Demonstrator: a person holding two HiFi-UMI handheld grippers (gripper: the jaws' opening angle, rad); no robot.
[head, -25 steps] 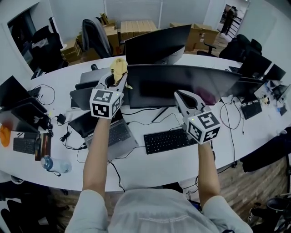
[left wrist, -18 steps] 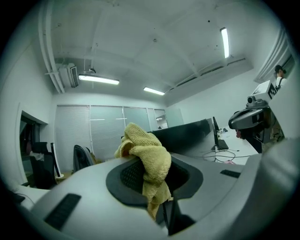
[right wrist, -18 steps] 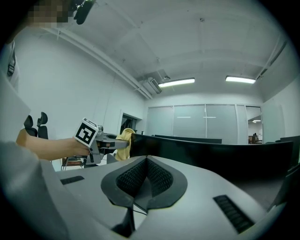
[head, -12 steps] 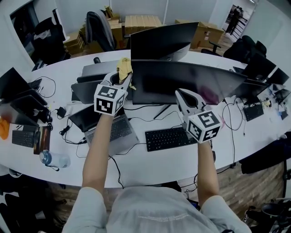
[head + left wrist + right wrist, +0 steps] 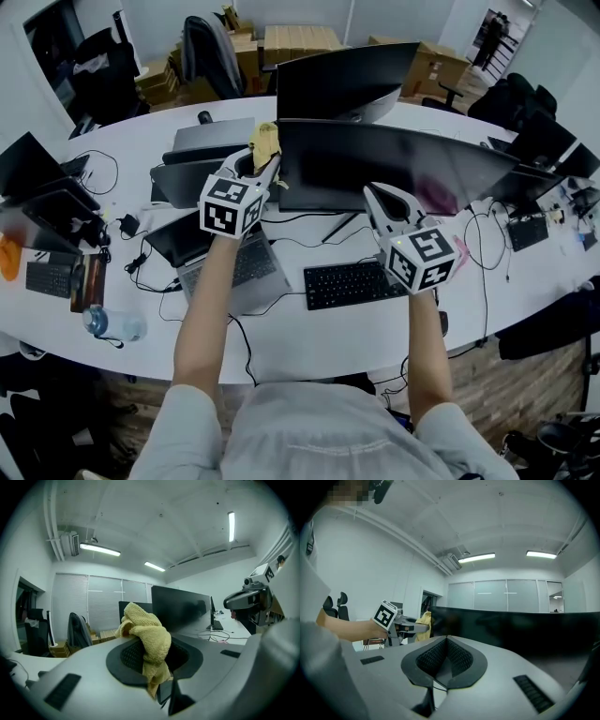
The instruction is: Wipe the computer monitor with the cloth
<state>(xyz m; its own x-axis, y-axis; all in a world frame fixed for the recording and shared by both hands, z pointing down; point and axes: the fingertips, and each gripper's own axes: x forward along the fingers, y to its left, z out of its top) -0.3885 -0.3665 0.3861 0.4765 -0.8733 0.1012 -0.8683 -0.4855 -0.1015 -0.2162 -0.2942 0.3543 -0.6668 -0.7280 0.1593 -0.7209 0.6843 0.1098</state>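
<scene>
The wide curved monitor (image 5: 403,169) stands dark on the white desk (image 5: 309,337). My left gripper (image 5: 260,161) is raised at the screen's upper left corner, shut on a yellow cloth (image 5: 265,139). In the left gripper view the cloth (image 5: 146,637) bunches between the jaws, with the monitor (image 5: 180,611) just behind it to the right. My right gripper (image 5: 377,197) hangs in front of the screen's lower middle, shut with nothing in it. In the right gripper view the screen (image 5: 525,627) fills the background, and the left gripper's cloth (image 5: 424,623) shows at its left end.
A black keyboard (image 5: 354,283) lies below the monitor and an open laptop (image 5: 225,262) under my left arm. A second monitor (image 5: 347,80) stands behind. Cables, a water bottle (image 5: 112,324), more screens, chairs and cardboard boxes ring the desk.
Both grippers keep nearly the same places against the monitor; the head view has shifted slightly. The cloth stays in the left gripper.
</scene>
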